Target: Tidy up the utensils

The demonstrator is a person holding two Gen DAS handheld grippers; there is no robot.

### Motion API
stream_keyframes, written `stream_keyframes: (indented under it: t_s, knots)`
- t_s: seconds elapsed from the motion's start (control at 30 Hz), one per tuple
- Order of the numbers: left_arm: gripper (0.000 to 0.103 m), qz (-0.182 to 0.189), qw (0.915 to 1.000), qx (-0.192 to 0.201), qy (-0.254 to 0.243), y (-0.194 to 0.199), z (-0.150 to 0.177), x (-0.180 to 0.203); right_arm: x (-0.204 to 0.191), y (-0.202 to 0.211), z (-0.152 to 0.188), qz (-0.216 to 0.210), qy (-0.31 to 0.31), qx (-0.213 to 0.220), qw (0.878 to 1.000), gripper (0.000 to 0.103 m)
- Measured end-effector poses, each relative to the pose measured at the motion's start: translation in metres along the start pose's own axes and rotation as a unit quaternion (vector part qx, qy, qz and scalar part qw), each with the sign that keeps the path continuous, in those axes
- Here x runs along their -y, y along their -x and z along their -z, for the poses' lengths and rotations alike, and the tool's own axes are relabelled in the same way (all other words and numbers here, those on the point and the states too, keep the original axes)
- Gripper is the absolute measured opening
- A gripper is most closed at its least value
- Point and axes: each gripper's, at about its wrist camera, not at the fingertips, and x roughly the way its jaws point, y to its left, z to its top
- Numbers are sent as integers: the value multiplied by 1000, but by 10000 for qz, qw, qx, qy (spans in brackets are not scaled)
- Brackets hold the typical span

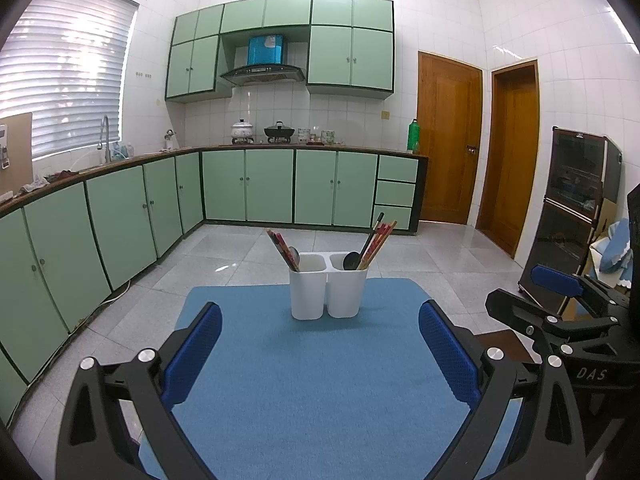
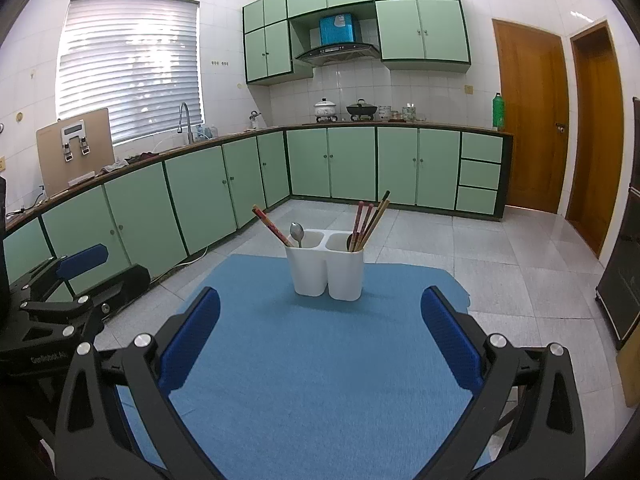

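A white two-compartment utensil holder (image 1: 328, 286) (image 2: 329, 270) stands at the far side of a blue mat (image 1: 312, 380) (image 2: 320, 360). Its left compartment holds red chopsticks (image 1: 282, 249) (image 2: 269, 222) and a metal spoon (image 2: 297, 234). Its right compartment holds several chopsticks (image 1: 378, 242) (image 2: 370, 220) and a black spoon (image 1: 352, 260). My left gripper (image 1: 320, 316) is open and empty above the mat, short of the holder. My right gripper (image 2: 320, 304) is open and empty, also short of the holder. Each gripper shows at the edge of the other's view.
Green kitchen cabinets (image 1: 120, 220) run along the left and back walls. A dark glass cabinet (image 1: 572, 208) stands at the right. Two wooden doors (image 2: 532, 120) are at the back right. Grey tiled floor (image 1: 224, 256) surrounds the mat.
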Motion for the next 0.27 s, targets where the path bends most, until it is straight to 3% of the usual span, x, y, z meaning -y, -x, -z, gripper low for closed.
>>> stream_keyframes:
  t_s: [0.27]
  knots:
    - [97,-10,10000,-19,17,-1,0,-1,1,0,0,2,-7,-15,10000,97]
